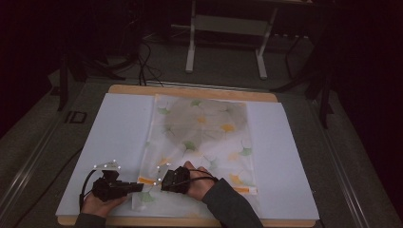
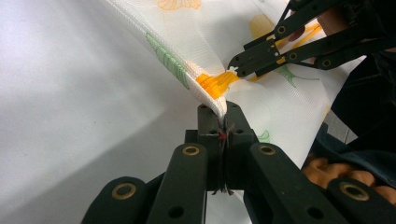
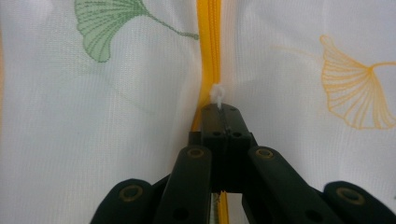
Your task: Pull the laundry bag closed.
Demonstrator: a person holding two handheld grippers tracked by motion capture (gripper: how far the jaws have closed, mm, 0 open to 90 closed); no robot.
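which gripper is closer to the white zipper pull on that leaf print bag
Right. The right gripper pinches the white zipper pull; the left gripper clamps the bag corner beside it.

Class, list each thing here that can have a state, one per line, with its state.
White mesh bag with ginkgo-leaf print: flat on table, near corner lifted.
Orange zipper: closed ahead of the pull.
Left tool: shut on bag corner.
Right tool: shut on white zipper pull.

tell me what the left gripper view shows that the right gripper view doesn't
Left gripper view alone: the left tongs pinching the corner of the white leaf-printed mesh bag, the plain white table sheet, and the right tongs seen from outside at the zipper. Right gripper view alone: the small white zipper pull clamped at the jaw tips. Both: the bag's orange zipper and leaf print.
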